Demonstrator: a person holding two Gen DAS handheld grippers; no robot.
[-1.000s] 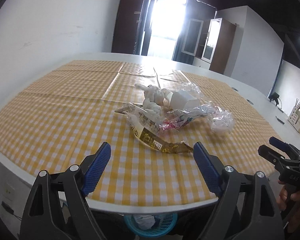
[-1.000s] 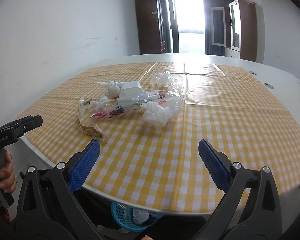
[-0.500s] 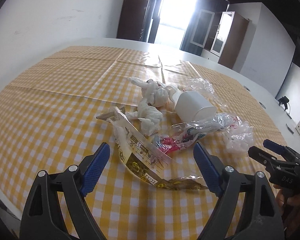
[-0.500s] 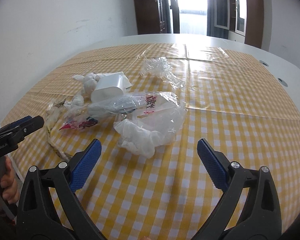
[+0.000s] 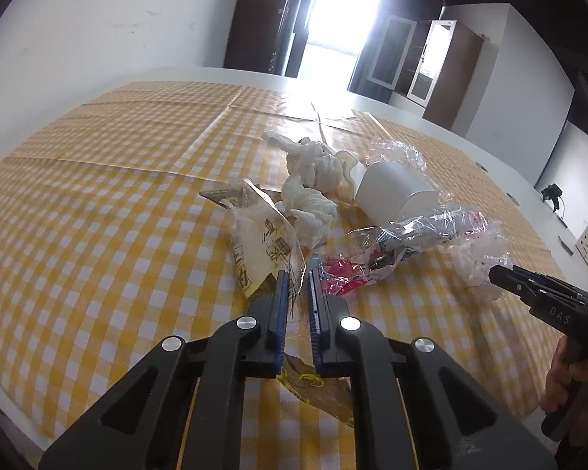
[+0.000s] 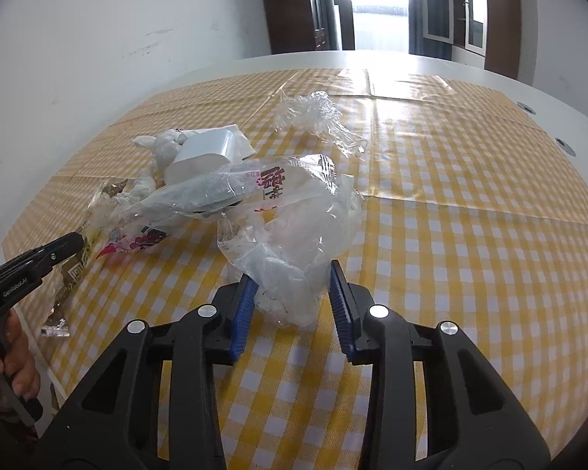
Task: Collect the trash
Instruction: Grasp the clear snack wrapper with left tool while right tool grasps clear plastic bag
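Step in hand: first grab of the trash pile, both hands at once. Left gripper (image 5: 297, 274) jaws have just been closing and are nearly together, clamped on the edge of the clear yellow-and-brown printed wrapper (image 5: 262, 250), which runs between the blue pads and out under them. Right gripper (image 6: 292, 280) jaws have just been closing too, pressed on both sides of the crumpled clear plastic bag with white tissue inside (image 6: 294, 250).

The pile sits mid-front on the yellow-and-white checked tabletop (image 6: 470, 235): white paper cup on its side (image 5: 392, 196), wadded white tissues (image 5: 313, 180), clear pink-printed sleeve wrapper (image 6: 231, 192), loose crinkled cellophane (image 6: 317, 117) a bit apart behind.

Next, likely: lift both pieces clear and carry them to a bin; none is in view. Thin film could slip or drag neighbours, since the sleeve wrapper lies over the bag.

Views: the left wrist shows the wrapper's tail under the jaws and the right gripper's tip at the bag; the right wrist shows the far cellophane clearly and a hand (image 6: 15, 356) holding the left gripper.
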